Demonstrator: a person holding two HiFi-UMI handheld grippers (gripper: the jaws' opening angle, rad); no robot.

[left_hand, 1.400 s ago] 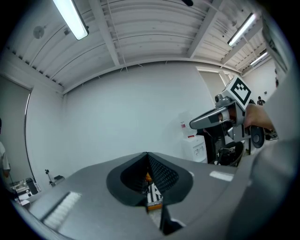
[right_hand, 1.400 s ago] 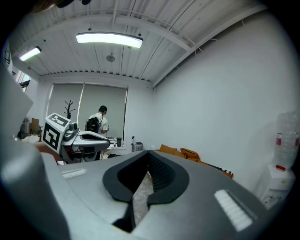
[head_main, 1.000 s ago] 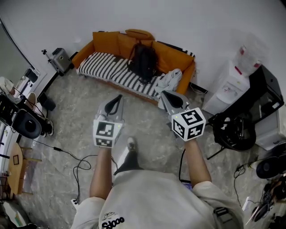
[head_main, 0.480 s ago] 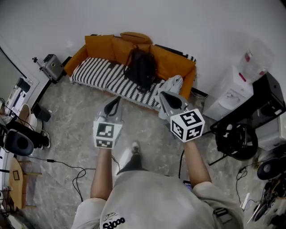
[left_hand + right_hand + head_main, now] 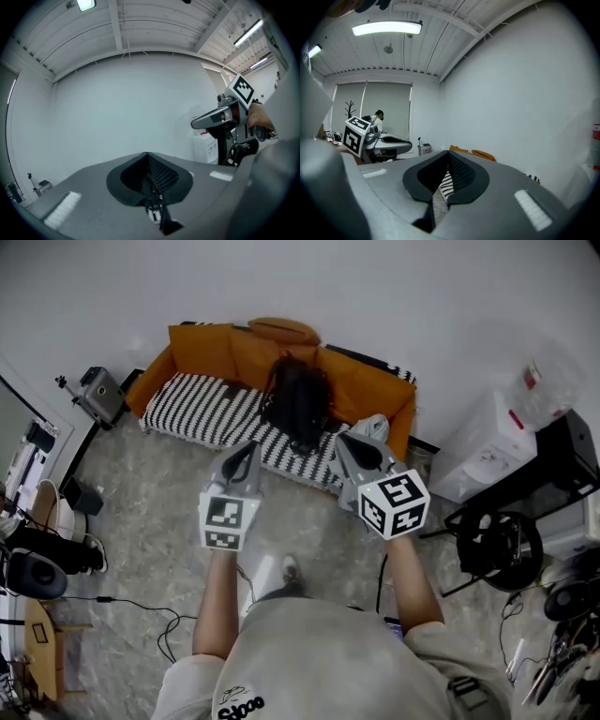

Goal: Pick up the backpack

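Grippers: 2 – left gripper (image 5: 249, 446), right gripper (image 5: 341, 439)
Backpack (image 5: 298, 401): 1, far, on the sofa
Sofa (image 5: 150, 381): 1, far
Striped cover (image 5: 202, 413): 1
White cloth (image 5: 373, 427): 1
Water dispenser (image 5: 487, 451): 1, right

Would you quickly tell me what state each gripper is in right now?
The grey left gripper: shut, holding nothing.
The grey right gripper: shut, holding nothing.
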